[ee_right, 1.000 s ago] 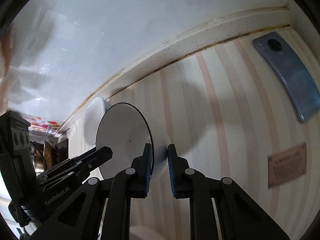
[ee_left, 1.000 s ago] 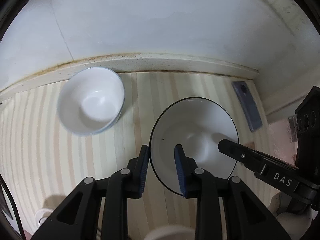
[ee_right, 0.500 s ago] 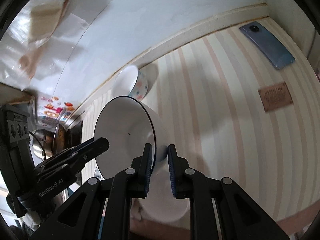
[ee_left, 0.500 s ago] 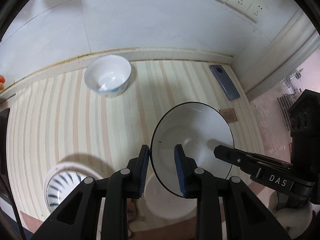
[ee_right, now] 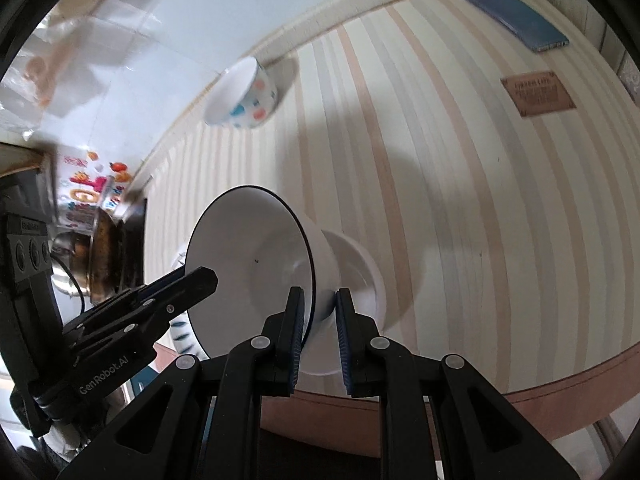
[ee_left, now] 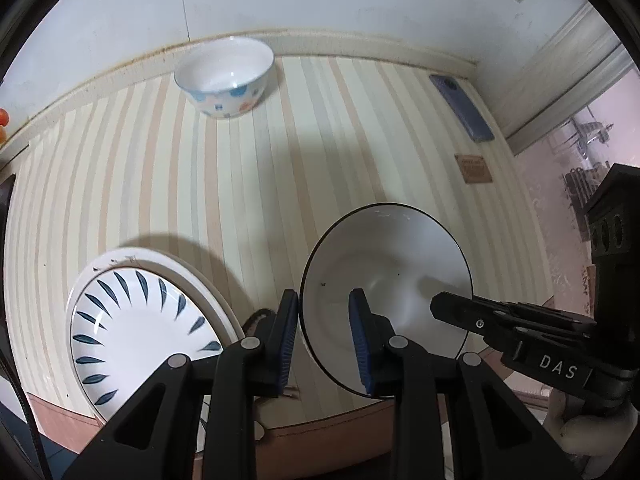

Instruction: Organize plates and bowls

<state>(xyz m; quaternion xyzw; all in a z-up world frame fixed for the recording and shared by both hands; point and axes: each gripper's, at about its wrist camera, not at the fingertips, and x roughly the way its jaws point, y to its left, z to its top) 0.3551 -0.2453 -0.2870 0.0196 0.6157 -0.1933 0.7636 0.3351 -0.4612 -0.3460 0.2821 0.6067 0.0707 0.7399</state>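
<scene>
A white bowl with a thin black rim hangs above the near table edge, held from both sides. My left gripper is shut on its left rim. My right gripper is shut on its right rim, one finger inside and one outside; the bowl shows tilted there. Under it in the right wrist view sits another white bowl on the table. A white plate with blue leaf marks lies at the near left. A white bowl with coloured dots stands by the back wall, also in the right wrist view.
The table has a striped cloth and a brown front edge. A blue phone lies at the back right, with a brown card near it. A dark pot stands left of the table in the right wrist view.
Both grippers have pulled the black-rimmed bowl back from the wall toward the near table edge and higher. The dotted bowl stays by the wall. The leaf plate has come into view.
</scene>
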